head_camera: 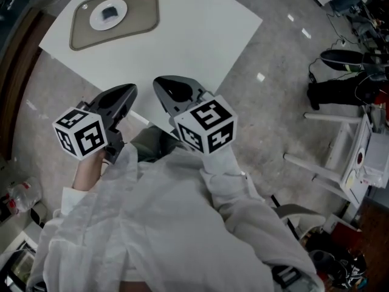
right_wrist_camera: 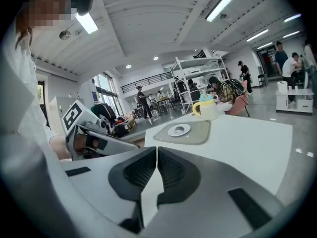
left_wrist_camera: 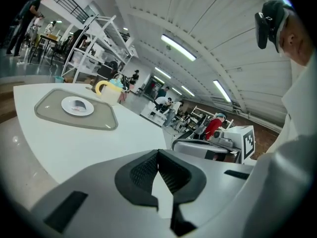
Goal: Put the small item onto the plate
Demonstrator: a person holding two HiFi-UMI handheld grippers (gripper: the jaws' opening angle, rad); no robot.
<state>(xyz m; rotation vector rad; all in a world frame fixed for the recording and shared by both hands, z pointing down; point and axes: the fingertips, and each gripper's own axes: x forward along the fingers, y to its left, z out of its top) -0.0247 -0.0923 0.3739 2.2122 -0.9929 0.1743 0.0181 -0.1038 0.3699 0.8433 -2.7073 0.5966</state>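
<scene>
Left claw (head_camera: 129,92): jaws pressed together, pads meeting, nothing between them. It is held off the near corner of the white desk (head_camera: 194,35), close to the person's body.
Right claw (head_camera: 160,85): jaws likewise pressed together and empty, just beside the left claw and over the same desk corner. Neither claw touches anything.

Containers:
- Grey tray (head_camera: 146,11) with rounded corners lies flat at the far part of the desk, well apart from both claws.
- White plate (head_camera: 96,19) sits inside the tray, toward one end.
- Small item (head_camera: 110,12), dark and squarish, lies on the plate at about its middle. It is too small to identify further.
- Lidded mug (right_wrist_camera: 208,108) with a yellow handle stands beyond the tray near the far desk edge. Its contents are not visible.
</scene>
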